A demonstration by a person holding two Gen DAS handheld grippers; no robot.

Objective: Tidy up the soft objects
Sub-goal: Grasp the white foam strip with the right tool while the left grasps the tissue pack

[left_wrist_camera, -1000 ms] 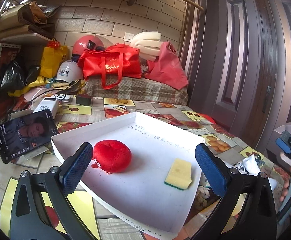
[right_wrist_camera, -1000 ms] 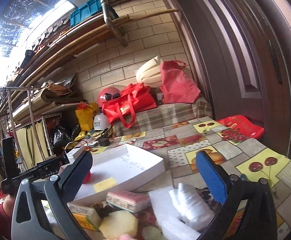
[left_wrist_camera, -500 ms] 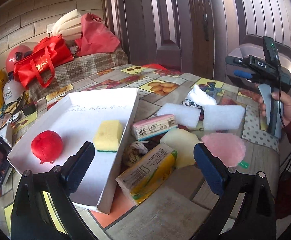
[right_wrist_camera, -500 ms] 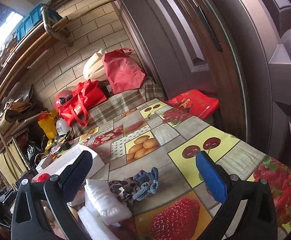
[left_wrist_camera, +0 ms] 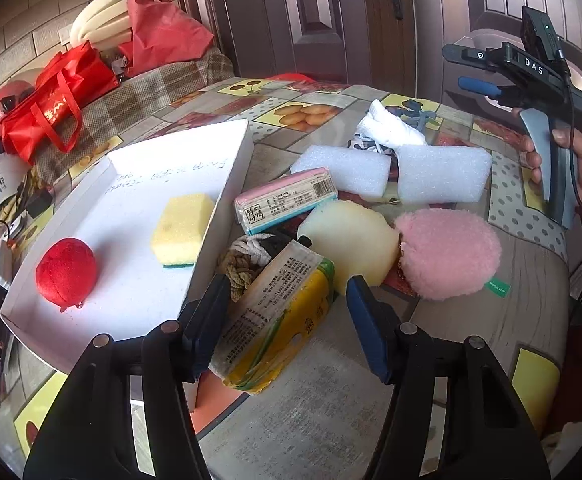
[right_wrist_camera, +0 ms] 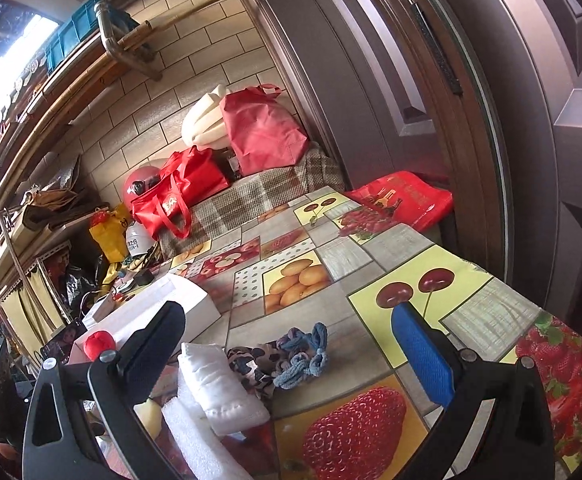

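At upper right of the left wrist view, "DAS" shows on the right gripper point(left_wrist_camera: 487, 80), jaws wide and empty, gripped upright by a hand point(left_wrist_camera: 571, 160). Bottom centre, the left gripper point(left_wrist_camera: 287, 320) straddles a yellow packet point(left_wrist_camera: 279, 312), jaws parted, not squeezing. A sponge point(left_wrist_camera: 181, 228) and red ball point(left_wrist_camera: 66, 272) lie in the white tray point(left_wrist_camera: 235, 160), centre left.

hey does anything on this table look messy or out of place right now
Yes. Only the red ball and yellow sponge lie in the white tray; the yellow packet leans askew on a rope bundle outside it.
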